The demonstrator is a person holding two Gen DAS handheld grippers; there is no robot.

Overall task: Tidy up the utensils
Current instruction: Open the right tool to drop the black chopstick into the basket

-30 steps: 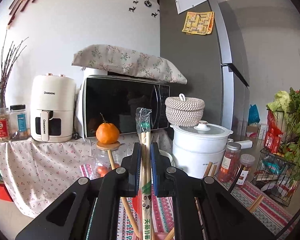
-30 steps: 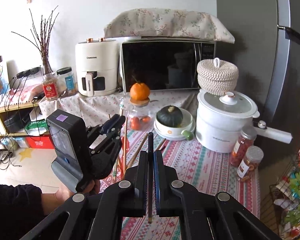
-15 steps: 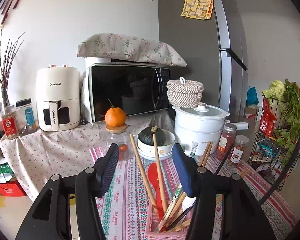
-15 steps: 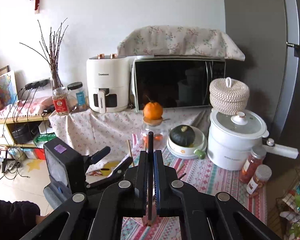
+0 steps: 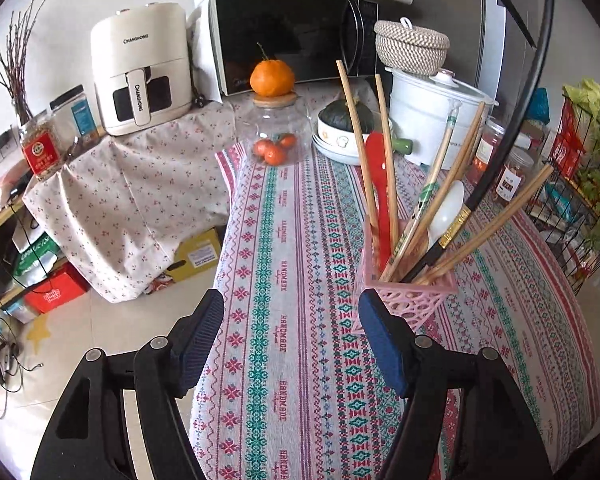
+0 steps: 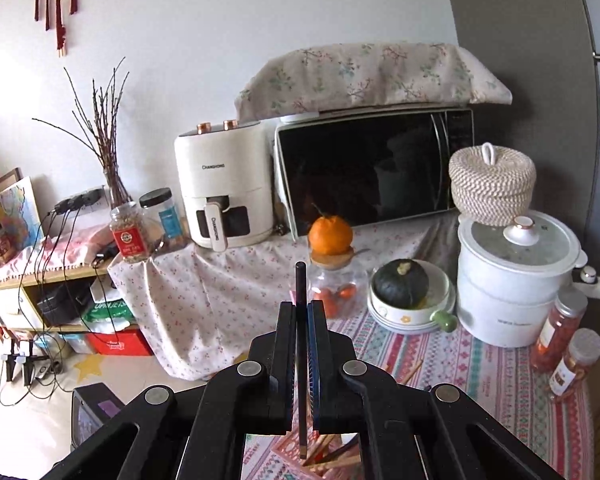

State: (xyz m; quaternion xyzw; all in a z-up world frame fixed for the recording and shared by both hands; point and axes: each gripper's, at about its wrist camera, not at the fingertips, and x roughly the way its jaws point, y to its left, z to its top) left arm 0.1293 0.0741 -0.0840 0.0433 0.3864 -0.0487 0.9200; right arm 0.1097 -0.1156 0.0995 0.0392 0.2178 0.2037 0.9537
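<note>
Opening empty, left hand-held gripper shows pink basket; right clamps black chopstick.

Woven cloth tablecloth, pink plastic holder, seemingly wooden chopsticks

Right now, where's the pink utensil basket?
In the left wrist view the pink basket stands on the patterned tablecloth, right of centre, just beyond the left gripper's right finger, in front of the white pot.
</note>
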